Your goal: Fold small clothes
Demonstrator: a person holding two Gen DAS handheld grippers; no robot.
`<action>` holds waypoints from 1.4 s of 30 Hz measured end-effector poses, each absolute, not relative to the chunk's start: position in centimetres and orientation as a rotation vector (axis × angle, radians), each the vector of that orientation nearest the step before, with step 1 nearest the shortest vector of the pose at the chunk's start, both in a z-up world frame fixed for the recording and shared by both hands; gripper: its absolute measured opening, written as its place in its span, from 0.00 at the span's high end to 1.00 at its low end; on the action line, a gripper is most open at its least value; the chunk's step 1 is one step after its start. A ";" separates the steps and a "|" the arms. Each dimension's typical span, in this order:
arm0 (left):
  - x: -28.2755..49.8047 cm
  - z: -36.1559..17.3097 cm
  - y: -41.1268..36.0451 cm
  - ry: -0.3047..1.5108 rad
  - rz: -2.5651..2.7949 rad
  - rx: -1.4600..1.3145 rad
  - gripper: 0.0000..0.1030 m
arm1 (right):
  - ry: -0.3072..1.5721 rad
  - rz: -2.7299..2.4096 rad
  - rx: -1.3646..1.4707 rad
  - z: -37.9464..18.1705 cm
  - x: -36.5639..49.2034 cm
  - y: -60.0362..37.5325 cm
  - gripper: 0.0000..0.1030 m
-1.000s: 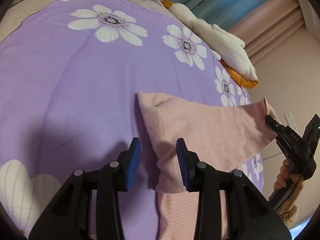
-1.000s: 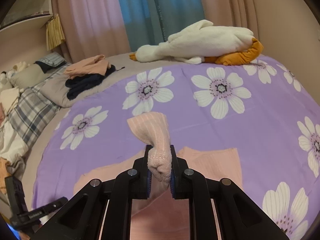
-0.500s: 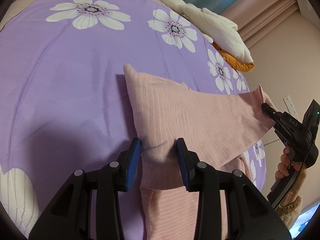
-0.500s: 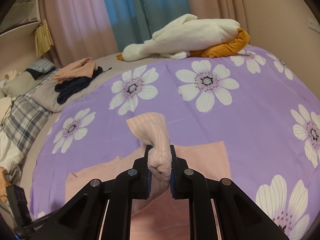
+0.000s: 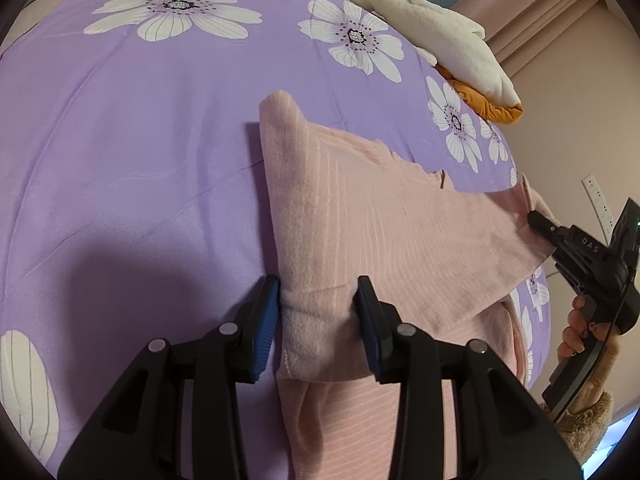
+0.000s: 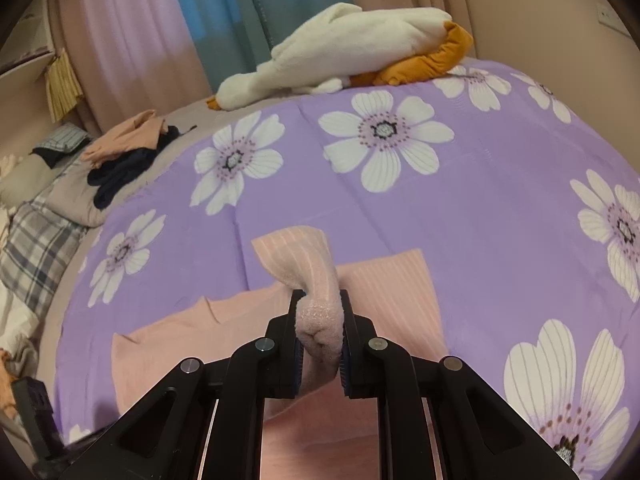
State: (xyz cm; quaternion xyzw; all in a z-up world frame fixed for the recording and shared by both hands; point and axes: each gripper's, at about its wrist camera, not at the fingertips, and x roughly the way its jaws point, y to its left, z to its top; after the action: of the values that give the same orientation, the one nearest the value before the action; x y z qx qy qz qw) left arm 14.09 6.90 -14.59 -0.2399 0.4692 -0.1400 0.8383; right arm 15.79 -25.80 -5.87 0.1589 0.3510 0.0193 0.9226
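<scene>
A pink striped garment (image 5: 372, 224) lies partly folded on the purple flowered bedspread (image 5: 120, 160). My left gripper (image 5: 317, 320) is open, its blue pads on either side of the garment's near folded corner, with a gap on the right side. My right gripper (image 6: 319, 340) is shut on a bunched edge of the same garment (image 6: 320, 280) and holds it lifted above the bed. The right gripper also shows in the left wrist view (image 5: 584, 248), pulling the cloth taut to the right.
A white and orange plush toy (image 6: 352, 48) lies at the far edge of the bed. A pile of dark and peach clothes (image 6: 128, 148) and plaid bedding (image 6: 36, 248) sit at the left. Curtains (image 6: 224, 12) hang behind.
My left gripper has moved forward, so the garment's folded corner now sits between its open pads. The right gripper keeps its hold and has shifted slightly.
</scene>
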 end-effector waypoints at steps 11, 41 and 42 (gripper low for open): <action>14.0 -14.8 7.0 0.997 -0.299 -0.520 0.63 | 0.812 0.013 0.350 -9.1 16.3 -26.7 0.85; 14.0 -15.0 6.9 0.997 -0.291 -0.524 0.63 | 0.939 -0.030 0.424 -12.0 16.1 -28.1 0.85; 13.9 -15.0 6.9 0.997 -0.291 -0.523 0.63 | 0.933 -0.021 0.432 -11.9 16.0 -28.2 0.85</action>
State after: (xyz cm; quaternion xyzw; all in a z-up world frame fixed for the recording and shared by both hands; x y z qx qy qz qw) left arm 13.95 6.89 -14.97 -0.2469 0.4709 -0.1373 0.8357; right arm 16.00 -28.24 -11.89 0.2066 0.4463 -0.0099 0.8707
